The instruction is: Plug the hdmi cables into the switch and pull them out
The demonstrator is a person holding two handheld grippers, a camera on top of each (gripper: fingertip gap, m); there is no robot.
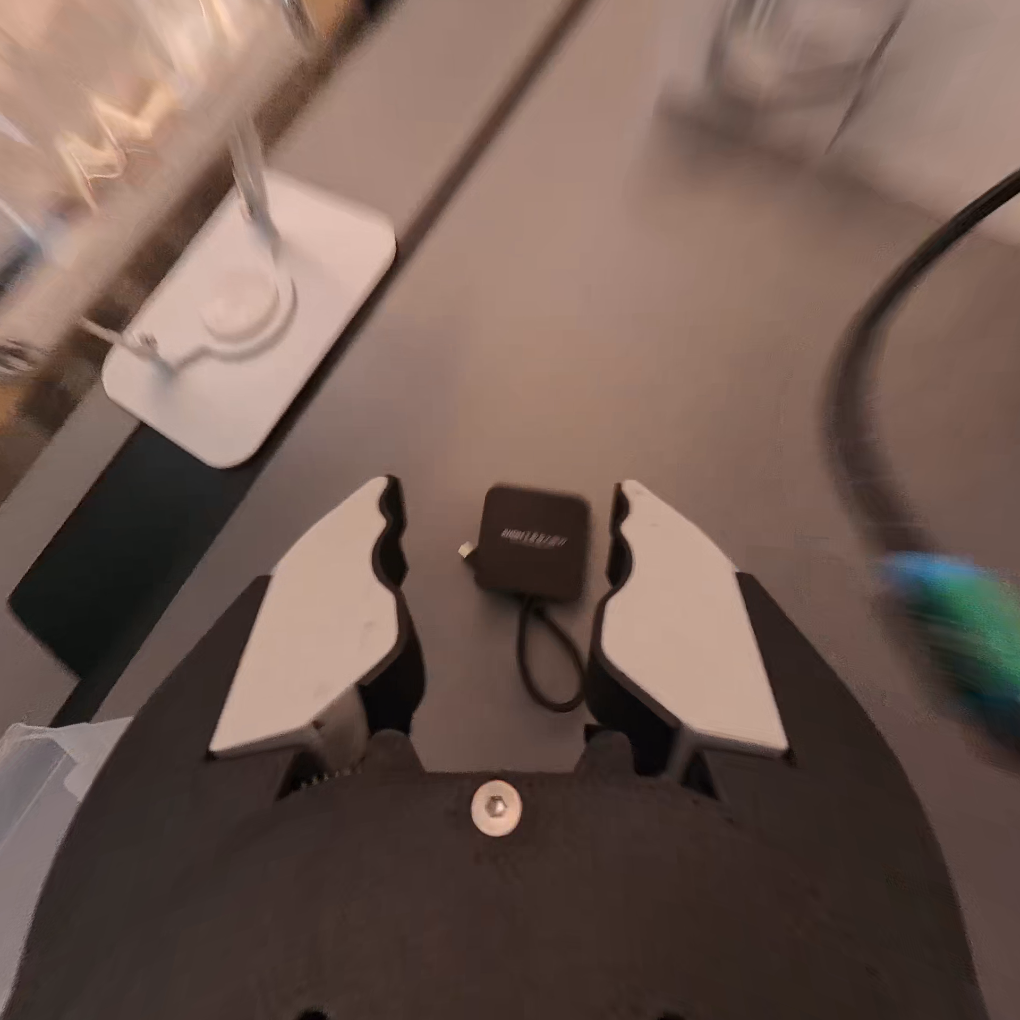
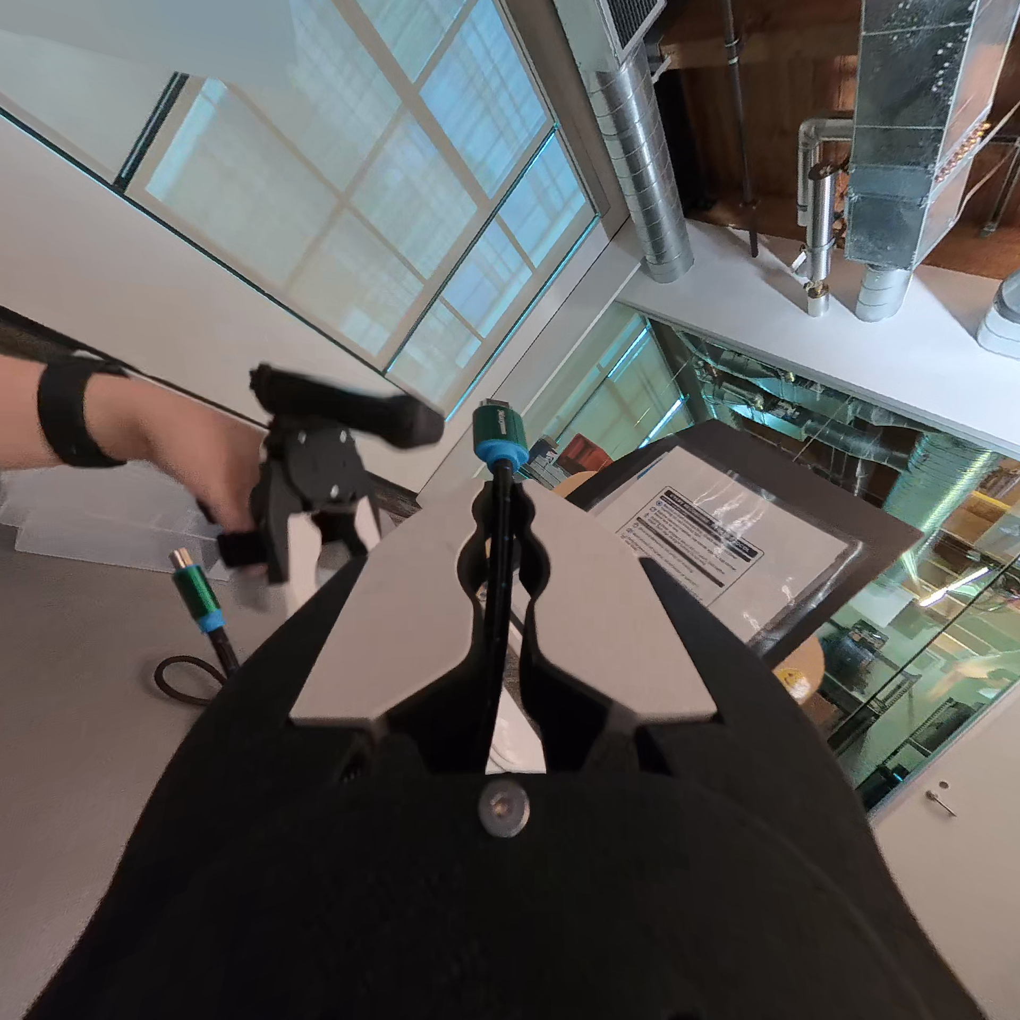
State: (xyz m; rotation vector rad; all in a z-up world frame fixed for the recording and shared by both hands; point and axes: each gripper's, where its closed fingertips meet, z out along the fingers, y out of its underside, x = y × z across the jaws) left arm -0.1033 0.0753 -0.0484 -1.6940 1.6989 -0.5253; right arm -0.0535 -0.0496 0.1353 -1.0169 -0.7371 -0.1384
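The small black square switch [image 1: 532,543] lies flat on the grey table [image 1: 635,331], with its short black lead looping back toward me. My left gripper [image 1: 508,497] is open and hovers over the switch, a finger on each side, not touching it. My right gripper [image 2: 501,488] is shut on a black HDMI cable [image 2: 497,579] just below its green plug with the blue collar [image 2: 499,436], which points up and away. A second green HDMI plug [image 2: 198,593] lies on the table near the left gripper [image 2: 323,552], which a hand [image 2: 182,458] holds.
A white stand base with a metal pole [image 1: 248,342] sits to the left of the switch. A black cable [image 1: 861,386] curves along the right, with a blurred green and blue plug [image 1: 949,623] below it. Clear plastic [image 1: 33,773] lies at the lower left. A dark framed panel [image 2: 717,524] stands beyond the right gripper.
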